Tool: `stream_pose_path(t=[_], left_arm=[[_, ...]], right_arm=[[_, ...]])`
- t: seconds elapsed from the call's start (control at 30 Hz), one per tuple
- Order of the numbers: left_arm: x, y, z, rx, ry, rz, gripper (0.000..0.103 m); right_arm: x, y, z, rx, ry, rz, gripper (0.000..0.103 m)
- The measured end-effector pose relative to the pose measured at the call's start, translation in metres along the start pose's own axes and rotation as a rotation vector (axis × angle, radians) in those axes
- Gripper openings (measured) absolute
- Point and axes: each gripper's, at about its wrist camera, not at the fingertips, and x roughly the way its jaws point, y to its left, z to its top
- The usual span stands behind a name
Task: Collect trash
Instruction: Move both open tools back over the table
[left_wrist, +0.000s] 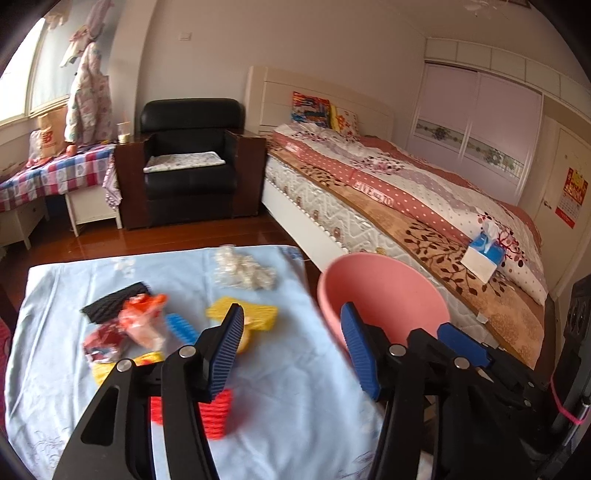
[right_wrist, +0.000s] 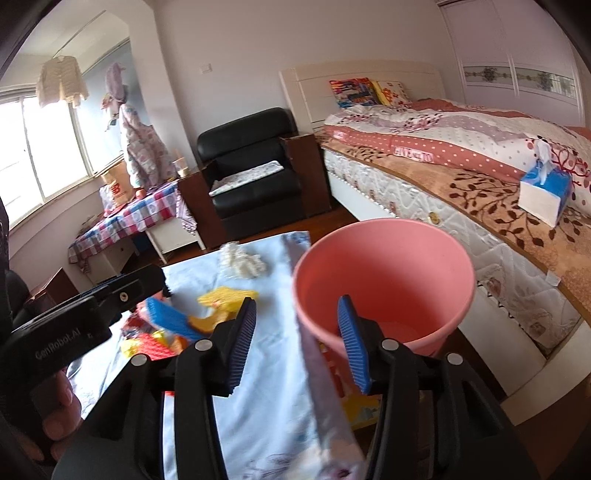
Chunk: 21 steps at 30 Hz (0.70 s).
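A pink bin (left_wrist: 384, 295) stands just off the right edge of a table covered in light blue cloth (left_wrist: 280, 398); it also shows in the right wrist view (right_wrist: 384, 280). On the cloth lie a crumpled white wrapper (left_wrist: 245, 271), an orange plastic bag (left_wrist: 146, 319), a red wrapper (left_wrist: 101, 343), and yellow (left_wrist: 251, 314), blue (left_wrist: 181, 328), black (left_wrist: 114, 301) and red (left_wrist: 216, 413) toy pieces. My left gripper (left_wrist: 293, 350) is open and empty above the table's right side. My right gripper (right_wrist: 297, 343) is open and empty above the table edge, beside the bin.
A bed (left_wrist: 406, 192) with a blue tissue box (left_wrist: 484, 254) runs along the right, close to the bin. A black armchair (left_wrist: 190, 158) and a checked-cloth side table (left_wrist: 55, 173) stand at the far wall. The left gripper's body (right_wrist: 74, 325) shows at left in the right wrist view.
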Motion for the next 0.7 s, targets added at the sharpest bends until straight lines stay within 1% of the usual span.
stream_pose_path(t=[0.2, 0.33, 0.53, 0.63, 0.7], left_arm=[[-0.027, 0.043, -0.010, -0.019, -0.026, 0.049, 0.057], [-0.040, 0.075, -0.021, -0.036, -0.028, 0.089, 0.058], [-0.047, 0.128, -0.041, -0.102, 0.013, 0.154, 0.058], [-0.044, 0.147, -0.053, -0.139, 0.050, 0.152, 0.058], [-0.041, 0.152, -0.058, -0.153, 0.069, 0.147, 0.058]], right_arm=[[-0.002, 0.019, -0.007, -0.021, 0.002, 0.028, 0.047], [-0.003, 0.028, -0.010, -0.034, 0.006, 0.036, 0.047], [0.002, 0.039, -0.017, -0.048, 0.021, 0.052, 0.047], [0.007, 0.045, -0.020, -0.060, 0.039, 0.062, 0.047], [0.011, 0.050, -0.022, -0.070, 0.050, 0.071, 0.047]])
